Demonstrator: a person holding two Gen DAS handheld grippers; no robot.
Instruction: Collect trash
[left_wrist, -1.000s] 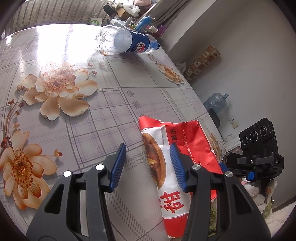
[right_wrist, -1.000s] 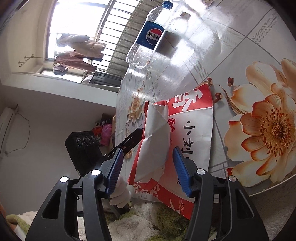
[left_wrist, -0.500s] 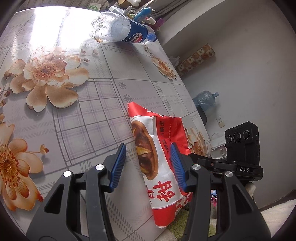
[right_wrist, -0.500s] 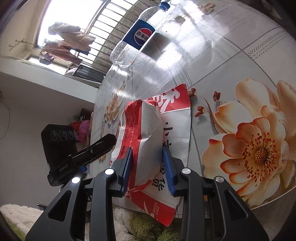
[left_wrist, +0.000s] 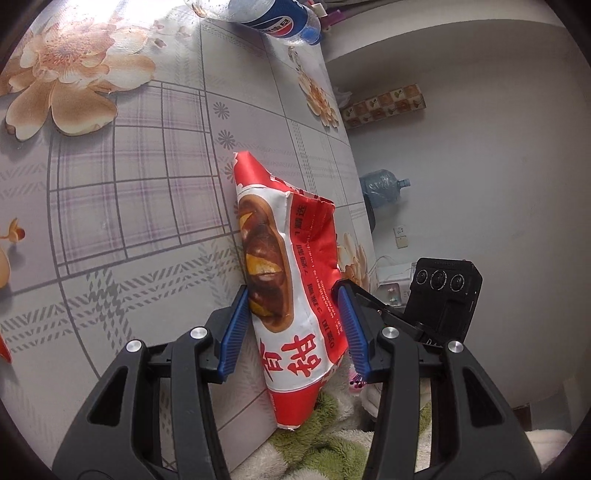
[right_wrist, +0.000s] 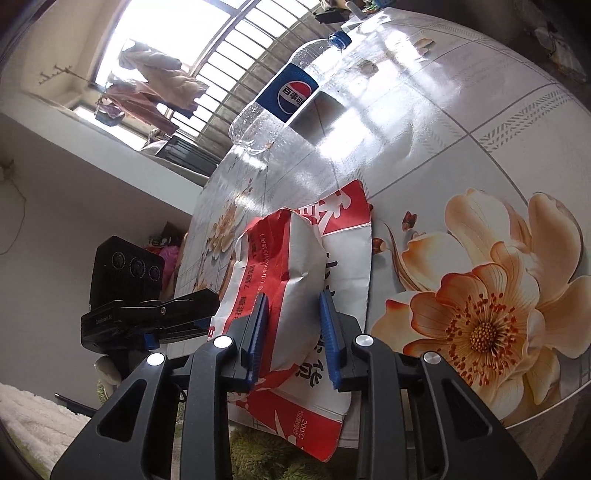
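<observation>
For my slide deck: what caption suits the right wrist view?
Right gripper pinches the red-and-white snack bag at the floral table edge; a Pepsi bottle lies beyond.

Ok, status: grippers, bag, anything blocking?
Right gripper shut on snack bag. Left gripper open, straddling it. Pepsi bottle lies far across table, nothing blocking.
</observation>
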